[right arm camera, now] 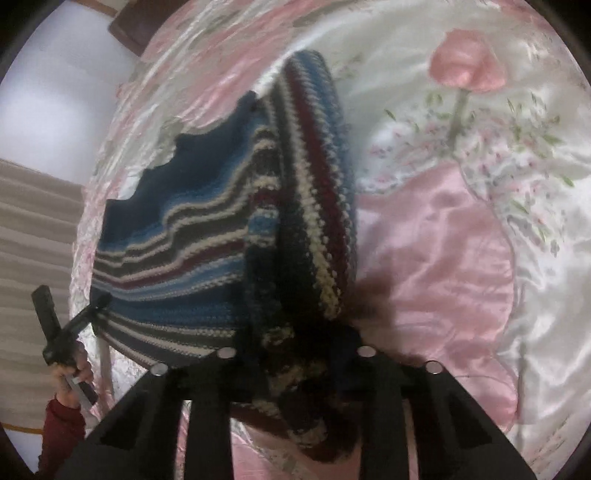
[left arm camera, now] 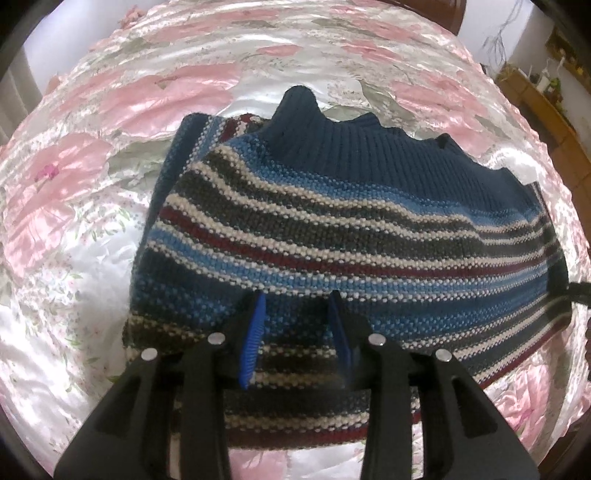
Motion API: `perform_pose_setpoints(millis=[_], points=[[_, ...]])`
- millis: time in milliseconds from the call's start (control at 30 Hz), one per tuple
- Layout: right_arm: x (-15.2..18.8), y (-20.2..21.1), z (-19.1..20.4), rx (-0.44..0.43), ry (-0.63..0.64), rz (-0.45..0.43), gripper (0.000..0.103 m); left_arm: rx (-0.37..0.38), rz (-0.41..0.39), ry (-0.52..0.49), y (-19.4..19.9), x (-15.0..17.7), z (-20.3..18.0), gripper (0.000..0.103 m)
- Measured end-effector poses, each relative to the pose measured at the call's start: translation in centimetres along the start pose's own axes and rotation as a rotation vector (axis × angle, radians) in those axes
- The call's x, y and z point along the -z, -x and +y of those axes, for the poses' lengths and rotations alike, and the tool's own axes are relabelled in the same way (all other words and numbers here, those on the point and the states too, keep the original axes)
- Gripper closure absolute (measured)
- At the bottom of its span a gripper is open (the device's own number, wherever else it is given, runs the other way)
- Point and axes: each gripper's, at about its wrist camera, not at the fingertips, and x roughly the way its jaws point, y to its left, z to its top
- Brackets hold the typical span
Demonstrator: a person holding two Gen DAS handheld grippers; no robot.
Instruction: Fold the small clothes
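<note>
A small knit sweater (left arm camera: 332,229) with blue, white, grey and maroon stripes and a dark blue ribbed band lies on a floral satin bedspread (left arm camera: 110,166). My left gripper (left arm camera: 297,299) hovers open over the sweater's near part, and striped knit shows between its blue pads (left arm camera: 255,332). In the right wrist view, a striped part of the sweater (right arm camera: 314,184) is lifted and bunched between the jaws of my right gripper (right arm camera: 295,354), which is shut on it. Fabric hides its fingertips. The left gripper (right arm camera: 99,302) touches the sweater's left edge there, held by a hand (right arm camera: 70,373).
The pink and white bedspread (right arm camera: 461,240) spreads wide on all sides of the sweater. A dark wooden headboard (right arm camera: 136,22) and a white wall are at the far end. A wooden shelf with small items (left arm camera: 546,85) stands beyond the bed's right side.
</note>
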Motion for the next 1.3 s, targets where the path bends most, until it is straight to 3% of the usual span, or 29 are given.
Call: perform_pose_setpoints(millis=[167, 233, 367, 600, 867, 933, 1067, 1300], points=[[0.3, 3.9, 2.7, -0.06, 0.08, -0.104, 0.085, 0.006, 0.01, -0.002, 0.0, -0.1, 0.0, 0.068], [0.4, 4.7, 3.2, -0.044, 0.092, -0.116, 0.085, 0.002, 0.01, -0.005, 0.0, -0.1, -0.1, 0.068], [0.8, 1.8, 1.5, 0.063, 0.044, -0.025, 0.086, -0.002, 0.014, -0.015, 0.0, 0.0, -0.1, 0.068], [1.3, -0.4, -0.8, 0.041, -0.033, -0.016, 0.086, 0.012, 0.022, -0.021, -0.6, 0.0, 0.1, 0.067], [0.7, -0.3, 0.4, 0.093, -0.055, 0.007, 0.086, -0.001, 0.011, -0.036, -0.8, 0.1, -0.1, 0.067], [0.3, 0.4, 1.5, 0.101, -0.057, 0.001, 0.086, -0.008, 0.012, -0.046, -0.3, 0.0, -0.4, 0.066], [-0.3, 2.2, 5.8, 0.102, 0.006, -0.038, 0.086, 0.008, -0.055, -0.084, 2.6, 0.0, -0.9, 0.052], [-0.7, 1.0, 16.8, 0.128, 0.229, -0.031, 0.086, 0.048, -0.064, -0.068, 4.5, -0.1, 0.2, 0.051]])
